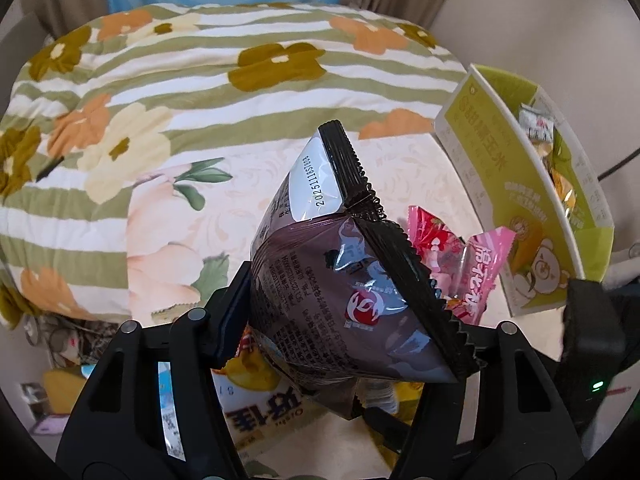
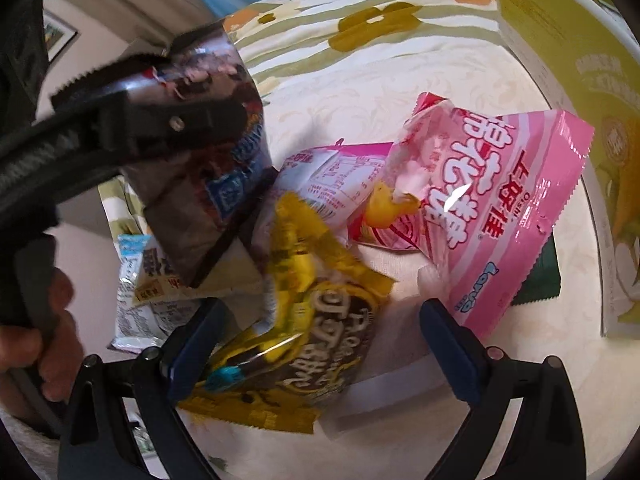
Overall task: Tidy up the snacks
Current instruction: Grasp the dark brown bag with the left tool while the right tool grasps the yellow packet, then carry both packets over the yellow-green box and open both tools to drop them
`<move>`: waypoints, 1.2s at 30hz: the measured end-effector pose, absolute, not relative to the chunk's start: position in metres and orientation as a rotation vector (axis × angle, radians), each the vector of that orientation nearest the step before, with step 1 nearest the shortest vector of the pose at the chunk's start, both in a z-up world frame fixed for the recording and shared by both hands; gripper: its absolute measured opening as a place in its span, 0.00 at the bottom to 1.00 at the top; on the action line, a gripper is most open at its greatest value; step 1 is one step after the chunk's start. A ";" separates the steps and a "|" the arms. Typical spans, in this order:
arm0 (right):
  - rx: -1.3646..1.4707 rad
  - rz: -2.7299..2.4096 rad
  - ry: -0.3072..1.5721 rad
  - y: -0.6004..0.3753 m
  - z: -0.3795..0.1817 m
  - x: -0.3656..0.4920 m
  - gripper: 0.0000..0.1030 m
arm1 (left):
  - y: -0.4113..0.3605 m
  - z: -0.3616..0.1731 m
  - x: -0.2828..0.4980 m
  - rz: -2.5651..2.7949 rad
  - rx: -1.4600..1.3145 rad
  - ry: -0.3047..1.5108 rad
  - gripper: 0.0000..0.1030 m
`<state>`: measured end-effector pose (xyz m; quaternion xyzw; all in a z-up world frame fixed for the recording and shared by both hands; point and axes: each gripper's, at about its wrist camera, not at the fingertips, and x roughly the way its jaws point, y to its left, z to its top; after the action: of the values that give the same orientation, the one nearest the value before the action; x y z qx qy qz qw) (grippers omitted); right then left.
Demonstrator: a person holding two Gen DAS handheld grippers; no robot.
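Note:
My left gripper is shut on a dark brown snack bag and holds it above the bed; the same bag shows in the right wrist view with the left gripper's finger across it. My right gripper is open, its jaws on either side of a yellow and brown snack bag that lies on the bed. A pink snack bag lies just beyond it, also seen in the left wrist view. A green cardboard box at the right holds small wrapped snacks.
The bed has a pale floral sheet and a green striped flower quilt behind. More snack packets lie at the left of the pile. The green box stands close on the right.

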<state>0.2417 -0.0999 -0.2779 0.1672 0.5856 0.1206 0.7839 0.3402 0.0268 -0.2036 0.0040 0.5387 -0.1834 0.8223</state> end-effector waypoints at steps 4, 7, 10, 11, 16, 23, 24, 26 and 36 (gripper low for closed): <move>0.289 0.267 1.254 -0.093 -0.280 0.239 0.92 | 0.032 -0.196 0.332 -0.377 -0.002 1.131 0.57; 0.218 0.272 1.235 -0.090 -0.280 0.237 0.87 | 0.038 -0.187 0.326 -0.366 -0.014 1.112 0.57; 0.166 0.281 1.209 -0.085 -0.277 0.230 0.82 | 0.045 -0.179 0.320 -0.354 -0.028 1.094 0.57; 0.148 0.283 1.202 -0.082 -0.277 0.227 0.80 | 0.047 -0.176 0.317 -0.351 -0.035 1.087 0.57; 0.020 0.312 1.164 -0.060 -0.273 0.209 0.73 | 0.055 -0.170 0.306 -0.348 -0.056 1.071 0.57; -0.017 0.381 1.154 -0.043 -0.275 0.194 0.49 | 0.057 -0.167 0.298 -0.348 -0.069 1.065 0.57; -0.023 0.385 1.152 -0.041 -0.276 0.192 0.48 | 0.057 -0.167 0.297 -0.348 -0.068 1.064 0.57; -0.018 0.390 1.148 -0.042 -0.274 0.189 0.46 | 0.056 -0.166 0.296 -0.349 -0.069 1.061 0.57; 0.080 0.363 1.107 -0.062 -0.251 0.183 0.44 | 0.058 -0.152 0.292 -0.366 -0.081 1.029 0.56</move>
<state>0.1833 -0.0622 -0.2512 0.0377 0.5224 0.1716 0.8344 0.2919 0.0583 -0.1523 -0.0385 0.4894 -0.1738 0.8537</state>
